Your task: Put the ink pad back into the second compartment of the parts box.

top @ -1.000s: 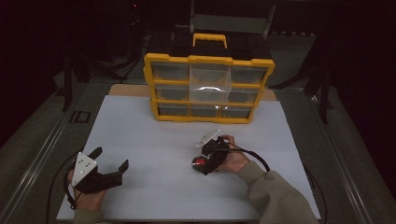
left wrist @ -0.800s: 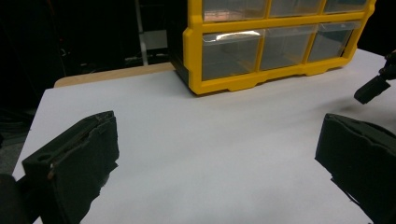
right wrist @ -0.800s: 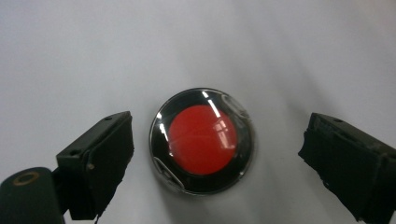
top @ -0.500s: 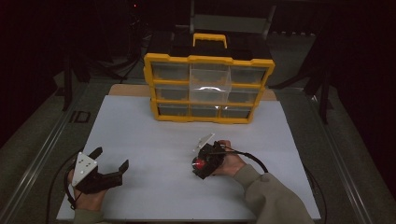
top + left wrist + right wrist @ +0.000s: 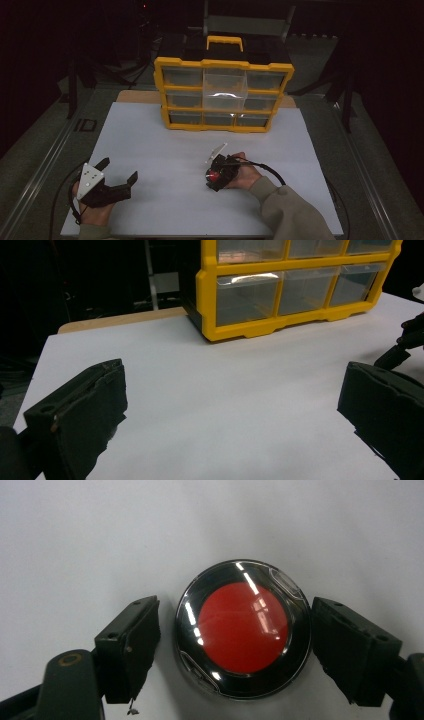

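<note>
**Red disc between right jaws, not yet clamped**

Seen in the right gripper view: a round disc (image 5: 243, 628), red in the middle with a shiny dark rim, lying flat on the white worktop (image 5: 100, 540). Flanked by the two black jaws of the right gripper (image 5: 235, 645), one to each side. A narrow gap of white visible on the left of the rim; on the right the jaw sits just beside the rim, contact impossible to tell. Spread just wider than the disc, holding nothing.

From the high view: right gripper (image 5: 218, 176) tipped down over the disc (image 5: 214, 176), right of the worktop's middle and nearer its front edge, with the hand (image 5: 243, 173) behind it. Left gripper (image 5: 119, 176) near the front left corner of the worktop (image 5: 150, 135), jaws spread wide and empty, resting in the left hand (image 5: 92, 212).

In the left gripper view: both jaws far apart over bare white surface.

Against the back edge, a yellow drawer organiser (image 5: 223, 93) with clear drawers and a black top handle, well apart from both grippers.
</note>
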Available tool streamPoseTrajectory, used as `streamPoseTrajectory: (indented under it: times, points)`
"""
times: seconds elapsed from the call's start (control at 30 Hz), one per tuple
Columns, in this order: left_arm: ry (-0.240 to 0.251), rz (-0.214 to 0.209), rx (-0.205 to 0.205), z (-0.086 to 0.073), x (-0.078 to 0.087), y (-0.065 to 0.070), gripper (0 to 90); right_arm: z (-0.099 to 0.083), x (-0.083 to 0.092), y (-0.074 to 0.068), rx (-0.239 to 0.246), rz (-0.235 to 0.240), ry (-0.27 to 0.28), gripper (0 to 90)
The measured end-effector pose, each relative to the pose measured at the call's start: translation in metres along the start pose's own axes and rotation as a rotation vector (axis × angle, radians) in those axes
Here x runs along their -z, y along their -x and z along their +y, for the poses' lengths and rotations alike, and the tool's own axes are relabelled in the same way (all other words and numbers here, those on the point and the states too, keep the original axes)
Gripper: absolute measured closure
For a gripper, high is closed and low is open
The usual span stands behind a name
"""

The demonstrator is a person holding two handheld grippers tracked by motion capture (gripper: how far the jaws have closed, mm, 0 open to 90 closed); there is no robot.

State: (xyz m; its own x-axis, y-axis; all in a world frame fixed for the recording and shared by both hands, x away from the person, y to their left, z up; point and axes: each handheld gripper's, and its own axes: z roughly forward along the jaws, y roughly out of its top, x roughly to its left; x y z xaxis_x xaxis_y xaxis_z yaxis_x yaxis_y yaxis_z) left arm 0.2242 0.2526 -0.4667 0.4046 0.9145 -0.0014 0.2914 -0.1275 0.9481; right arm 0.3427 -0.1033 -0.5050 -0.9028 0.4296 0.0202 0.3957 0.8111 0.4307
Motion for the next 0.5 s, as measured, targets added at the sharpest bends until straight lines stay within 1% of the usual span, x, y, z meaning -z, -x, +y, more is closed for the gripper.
streamPoseTrajectory:
  times: [0.03,0.13,0.17,0.2,0.3,0.5]
  points:
    - [-0.001,0.0,-0.001,0.0,0.0,0.0001,0.0,0.0006,0.0,-0.0003,-0.006,-0.001,-0.004,22.0]
    - [0.001,0.0,0.0,0.0,0.0002,0.0,0.1,0.0009,0.0005,0.0003,0.002,-0.003,-0.011,24.0]
    - [0.0,0.001,0.0,0.0,0.0003,-0.0001,0.0,0.0009,0.0015,-0.0001,0.001,-0.004,-0.013,27.5]
    - [0.0,0.001,0.0,-0.0001,0.0002,-0.0002,0.1,0.0007,0.0021,-0.0003,0.001,-0.005,-0.015,29.2]
    - [0.0,0.001,0.0,0.0,0.0001,0.0001,0.1,0.0002,0.003,-0.0012,0.0,-0.012,-0.019,29.4]
    - [0.002,0.003,0.0,0.0,0.0004,-0.0004,0.1,0.0005,0.0031,-0.0014,-0.006,-0.011,-0.018,29.5]
